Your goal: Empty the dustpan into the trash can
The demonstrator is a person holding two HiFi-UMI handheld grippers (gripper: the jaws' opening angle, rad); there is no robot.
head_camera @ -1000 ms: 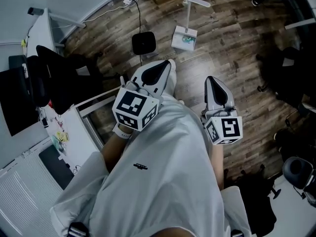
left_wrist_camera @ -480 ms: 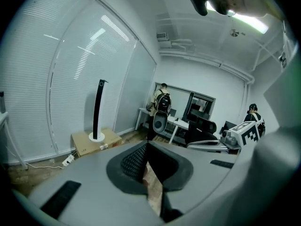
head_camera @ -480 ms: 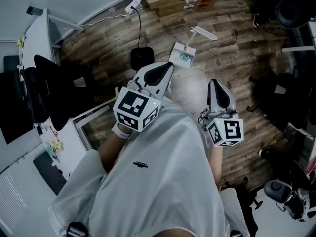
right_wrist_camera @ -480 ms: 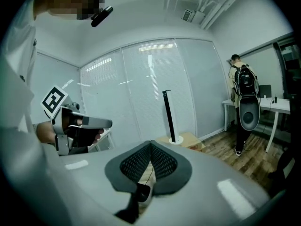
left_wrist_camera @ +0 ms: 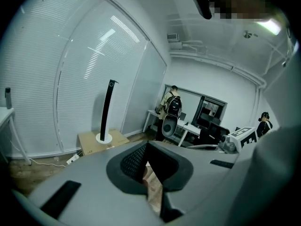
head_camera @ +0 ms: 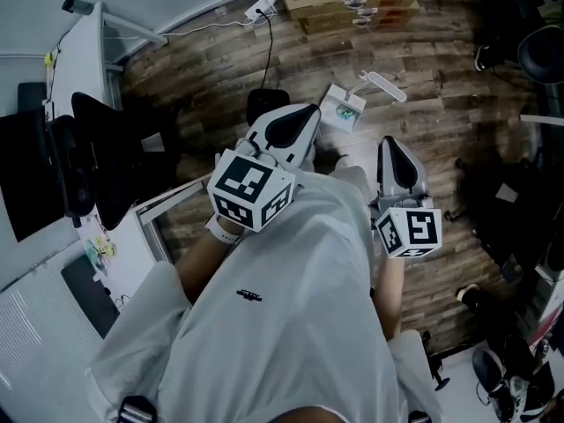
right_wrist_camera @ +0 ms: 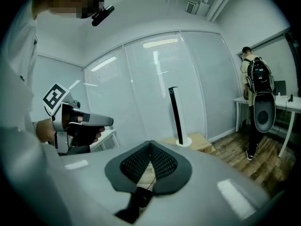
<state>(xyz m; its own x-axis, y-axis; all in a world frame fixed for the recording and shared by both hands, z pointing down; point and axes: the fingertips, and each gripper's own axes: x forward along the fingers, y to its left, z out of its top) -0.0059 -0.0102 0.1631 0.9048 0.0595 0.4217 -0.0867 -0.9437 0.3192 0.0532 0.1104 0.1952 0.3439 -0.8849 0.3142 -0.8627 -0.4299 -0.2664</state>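
Both claws closed, empty: left claw (head_camera: 302, 120), right claw (head_camera: 391, 148). Dustpan (head_camera: 341, 110) stands on the wood floor (head_camera: 423, 51) at 12 o'clock between the claw tips, handle axis running toward 2 o'clock. Black trash can (head_camera: 263, 104) sits at 11, part-hidden by the left claw.

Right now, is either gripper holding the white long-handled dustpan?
No, the white long-handled dustpan sits on the wooden floor, held by nothing.

The head view looks steeply down onto the wood floor (head_camera: 432, 69), close above the left gripper (head_camera: 300, 122) and right gripper (head_camera: 392, 152). Each gripper view looks almost level along its own jaws. Both take in the cardboard box (left_wrist_camera: 94, 140) and a person with a backpack (left_wrist_camera: 172, 105).
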